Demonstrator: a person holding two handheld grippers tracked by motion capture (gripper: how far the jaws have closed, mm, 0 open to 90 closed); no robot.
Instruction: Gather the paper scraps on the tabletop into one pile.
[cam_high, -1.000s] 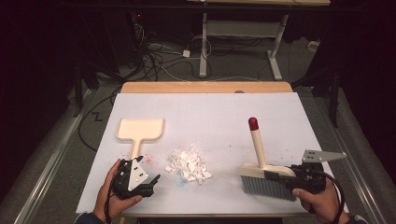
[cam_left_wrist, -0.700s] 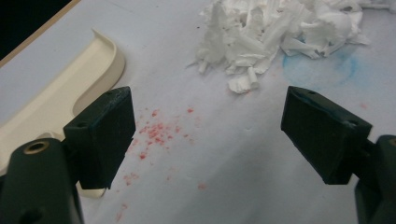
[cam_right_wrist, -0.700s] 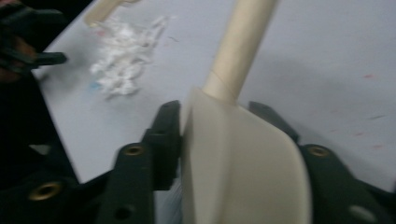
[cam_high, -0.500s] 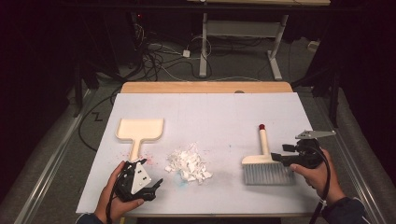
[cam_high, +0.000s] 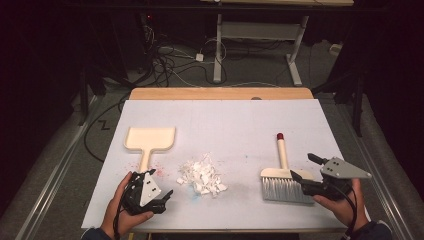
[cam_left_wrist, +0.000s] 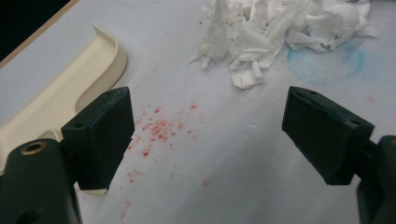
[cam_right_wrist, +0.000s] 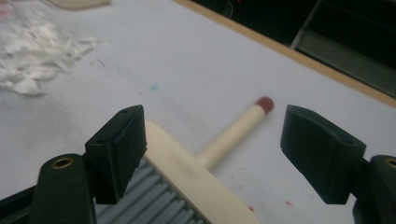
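Releasing the brush (cam_high: 281, 175): right gripper (cam_high: 304, 167) jaws have just been opening, now spread and empty. Brush, upright before, lies flat at near right. Sweeping the paper scraps (cam_high: 202, 176) hasn't begun; left gripper (cam_high: 162, 196) spread, idle.

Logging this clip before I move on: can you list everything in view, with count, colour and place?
Table: one, white top with wooden far edge.
Dustpan: one, cream, left, lying flat.
Paper scraps: one pile, white, centre.
Brush: one, cream with red-tipped handle and grey bristles, right, lying flat.
Red specks: scattered, by the dustpan handle.
Cables: several, floor beyond.
Left gripper: black, open, near edge.
Right gripper: black, jaws just opened, brush released between them.
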